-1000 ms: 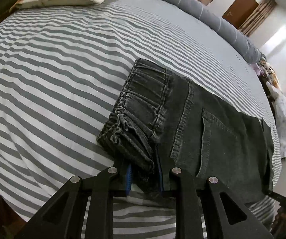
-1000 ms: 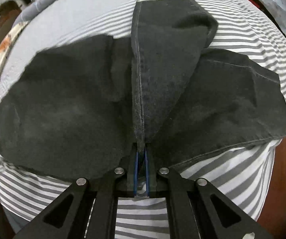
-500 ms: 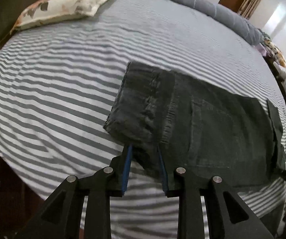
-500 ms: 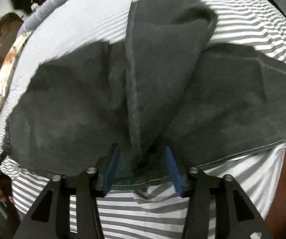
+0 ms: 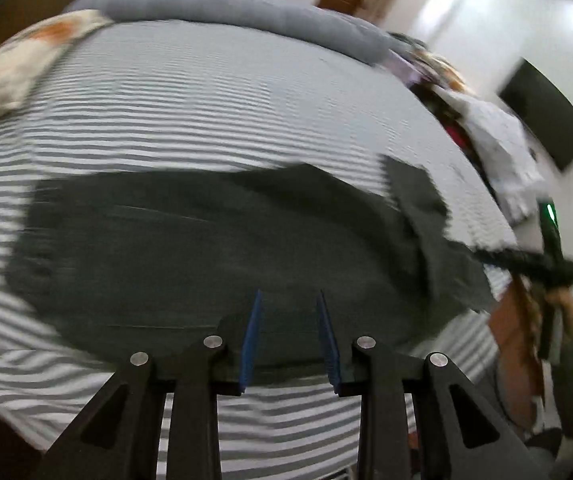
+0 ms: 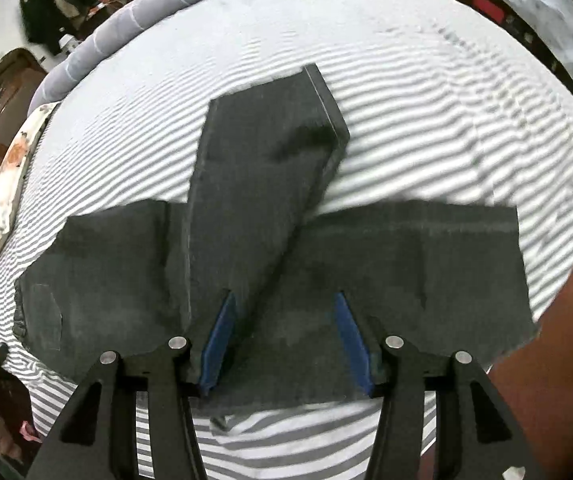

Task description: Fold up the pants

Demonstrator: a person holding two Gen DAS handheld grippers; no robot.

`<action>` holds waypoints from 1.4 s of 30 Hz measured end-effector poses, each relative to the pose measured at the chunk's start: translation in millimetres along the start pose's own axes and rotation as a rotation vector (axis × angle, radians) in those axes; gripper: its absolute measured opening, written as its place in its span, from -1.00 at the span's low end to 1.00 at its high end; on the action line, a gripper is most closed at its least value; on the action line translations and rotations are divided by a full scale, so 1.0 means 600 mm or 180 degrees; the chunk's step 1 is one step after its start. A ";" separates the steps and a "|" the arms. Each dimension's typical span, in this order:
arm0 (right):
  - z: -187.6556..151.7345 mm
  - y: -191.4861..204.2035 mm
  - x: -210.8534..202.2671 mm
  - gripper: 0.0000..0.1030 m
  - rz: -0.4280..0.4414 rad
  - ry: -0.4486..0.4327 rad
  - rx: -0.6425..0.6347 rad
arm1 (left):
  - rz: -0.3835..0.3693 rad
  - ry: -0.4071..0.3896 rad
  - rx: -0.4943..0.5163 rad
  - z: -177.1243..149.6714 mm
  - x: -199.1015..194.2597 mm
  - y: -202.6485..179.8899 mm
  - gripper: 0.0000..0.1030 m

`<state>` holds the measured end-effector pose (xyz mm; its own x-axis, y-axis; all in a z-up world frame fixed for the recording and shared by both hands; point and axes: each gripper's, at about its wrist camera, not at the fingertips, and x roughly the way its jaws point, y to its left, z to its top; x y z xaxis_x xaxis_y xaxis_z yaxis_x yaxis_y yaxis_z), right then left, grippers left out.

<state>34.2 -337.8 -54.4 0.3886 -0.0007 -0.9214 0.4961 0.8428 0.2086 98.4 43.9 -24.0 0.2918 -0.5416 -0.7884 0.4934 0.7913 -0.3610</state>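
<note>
Dark grey pants lie flat across the striped bed; the left wrist view is blurred. My left gripper is open and empty, just above the pants' near edge. In the right wrist view the pants stretch across the bed, with one leg folded up and away at an angle. My right gripper is open wide and empty, over the near edge of the pants where the folded leg starts. The right gripper also shows at the left wrist view's right edge.
A floral pillow and a long grey bolster lie at the bed's far side. Clothes are piled beside the bed. A dark screen hangs on the wall. The bed's near edge runs under both grippers.
Both grippers have let go of the pants and opened. The waistband and lifted leg fold now lie flat. Both grippers have pulled back, and the left has swung right.
</note>
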 end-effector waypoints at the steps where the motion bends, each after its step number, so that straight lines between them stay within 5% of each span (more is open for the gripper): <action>1: 0.009 0.003 0.002 -0.04 -0.0008 0.0000 -0.0042 | -0.0066 0.0052 0.0076 -0.006 0.024 -0.029 -0.42; 14: 0.136 0.088 0.058 -0.04 -0.0344 0.0203 -0.0798 | -0.0565 0.0678 0.0593 -0.056 0.242 -0.266 -0.42; 20: 0.179 0.134 0.143 -0.04 -0.0467 0.0454 -0.0767 | -0.0598 0.0816 0.0526 -0.061 0.289 -0.277 -0.42; 26: 0.204 0.187 0.220 -0.05 -0.0893 0.0507 -0.0785 | -0.0721 0.0774 0.0498 -0.056 0.302 -0.283 -0.44; 32: 0.224 0.196 0.269 -0.09 -0.1423 0.0418 -0.0875 | -0.0786 0.0699 0.0483 -0.051 0.303 -0.277 -0.81; 35: 0.242 0.181 0.282 -0.11 -0.1418 0.0413 -0.0850 | -0.0826 0.0674 0.0437 -0.050 0.303 -0.268 -0.88; 36: 0.246 0.179 0.283 -0.15 -0.1383 0.0421 -0.0874 | -0.0836 0.0664 0.0423 -0.050 0.302 -0.264 -0.88; 39: 0.258 0.183 0.279 -0.79 -0.1391 0.0379 -0.1059 | -0.0847 0.0640 0.0421 -0.048 0.296 -0.262 -0.88; 42: 0.270 0.154 0.254 -0.94 -0.1132 0.0357 -0.0964 | -0.0844 0.0608 0.0438 -0.049 0.291 -0.261 -0.88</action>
<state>265.0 -346.9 -122.6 0.1415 -0.2733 -0.9515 0.3283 0.9197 -0.2153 47.8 -166.4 -119.4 -0.0133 -0.6500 -0.7598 0.6410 0.5777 -0.5054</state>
